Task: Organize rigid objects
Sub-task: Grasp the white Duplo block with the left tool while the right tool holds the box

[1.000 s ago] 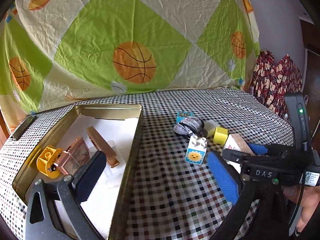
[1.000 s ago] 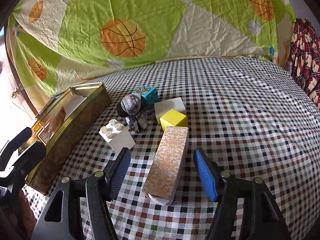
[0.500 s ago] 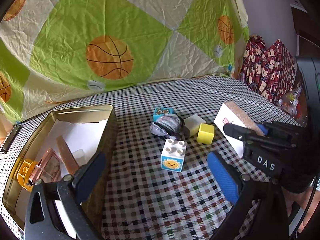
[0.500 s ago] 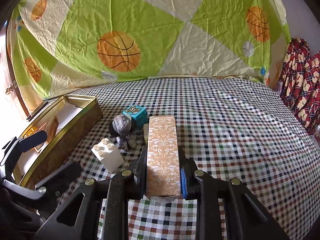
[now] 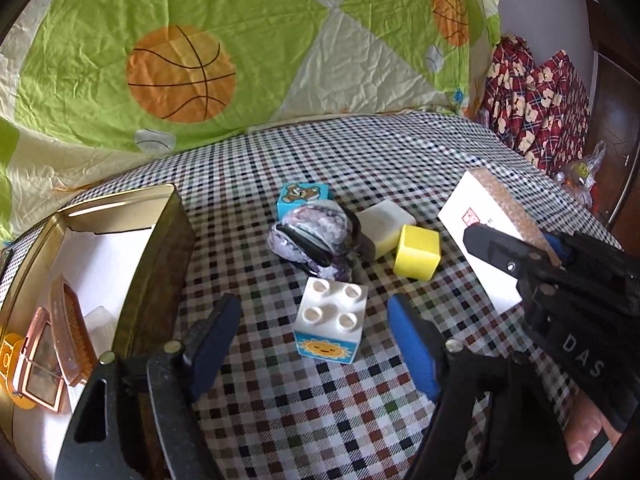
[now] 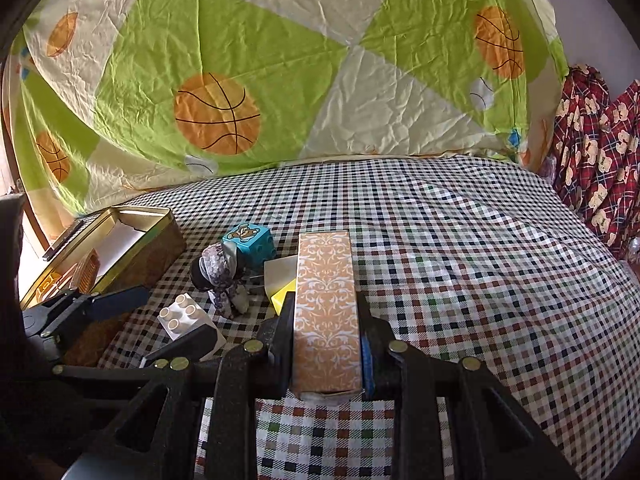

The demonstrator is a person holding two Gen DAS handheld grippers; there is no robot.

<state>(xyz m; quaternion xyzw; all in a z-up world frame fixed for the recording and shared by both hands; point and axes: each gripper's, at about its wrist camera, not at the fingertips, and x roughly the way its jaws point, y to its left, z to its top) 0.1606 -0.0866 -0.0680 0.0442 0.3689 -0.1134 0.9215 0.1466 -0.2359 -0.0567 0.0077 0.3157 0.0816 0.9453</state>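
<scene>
My right gripper [image 6: 325,332] is shut on a long orange patterned box [image 6: 326,304] and holds it above the checked cloth; the box also shows in the left wrist view [image 5: 486,236]. My left gripper [image 5: 314,340] is open, with its fingers on either side of a white toy brick with a sun picture [image 5: 331,327]. Behind the brick lie a grey-purple figure [image 5: 316,236], a blue bear cube [image 5: 303,199], a white block [image 5: 384,224] and a yellow cube [image 5: 417,252]. The gold tin [image 5: 160,264] is at the left.
The tin holds a copper case [image 5: 42,360], a copper comb-like piece [image 5: 72,334] and a yellow brick [image 5: 8,356] on white paper. A basketball-print sheet [image 6: 280,80] hangs behind the table. Red patterned fabric [image 6: 596,160] is at the far right.
My right gripper closed on the orange box and lifted it. My left gripper moved right from over the tin and now straddles the sun brick.
</scene>
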